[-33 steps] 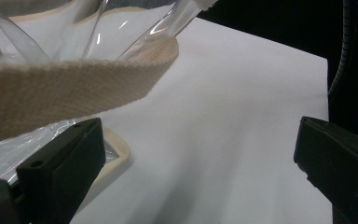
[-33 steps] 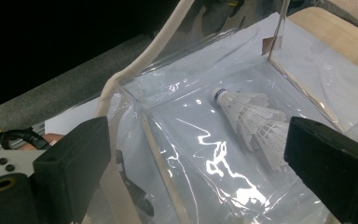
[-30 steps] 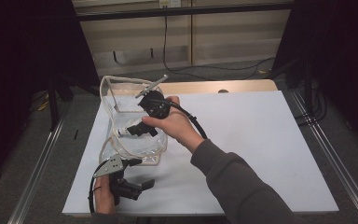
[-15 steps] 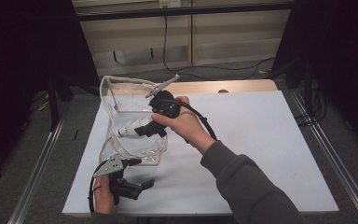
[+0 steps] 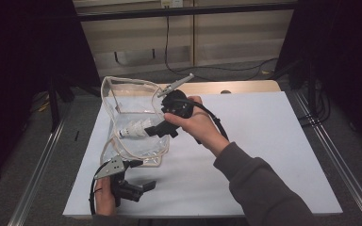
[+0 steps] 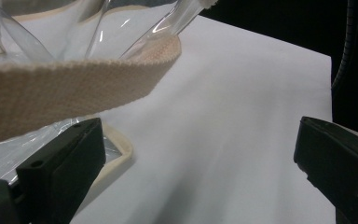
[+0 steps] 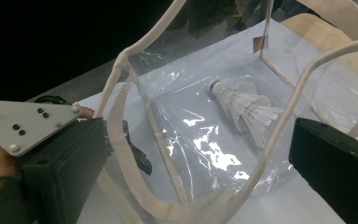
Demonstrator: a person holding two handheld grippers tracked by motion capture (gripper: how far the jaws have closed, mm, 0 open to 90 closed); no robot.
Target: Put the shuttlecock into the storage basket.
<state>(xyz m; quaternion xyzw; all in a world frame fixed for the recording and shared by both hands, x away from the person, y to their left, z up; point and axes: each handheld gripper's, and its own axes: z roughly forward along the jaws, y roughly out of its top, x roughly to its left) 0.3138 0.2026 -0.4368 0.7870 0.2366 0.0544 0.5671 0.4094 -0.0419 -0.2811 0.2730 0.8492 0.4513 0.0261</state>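
Fingers (image 7: pixel 326 163) frame feathered shuttlecock (image 7: pixel 244 108) in clear bag (image 7: pixel 205 140).

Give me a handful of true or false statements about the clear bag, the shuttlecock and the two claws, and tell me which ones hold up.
1. A shuttlecock lies inside the clear bag. True.
2. The right claw is shut on the shuttlecock. False: its jaws stand wide apart in the right gripper view, with the shuttlecock lying free in the bag beyond them.
3. The bag has cream fabric trim and straps. True.
4. The left claw is up at the far edge of the table. False: it sits near the front edge, beside the near end of the bag.
5. The left claw is clamped on a strap. False: its jaws are open, and the strap passes above them.
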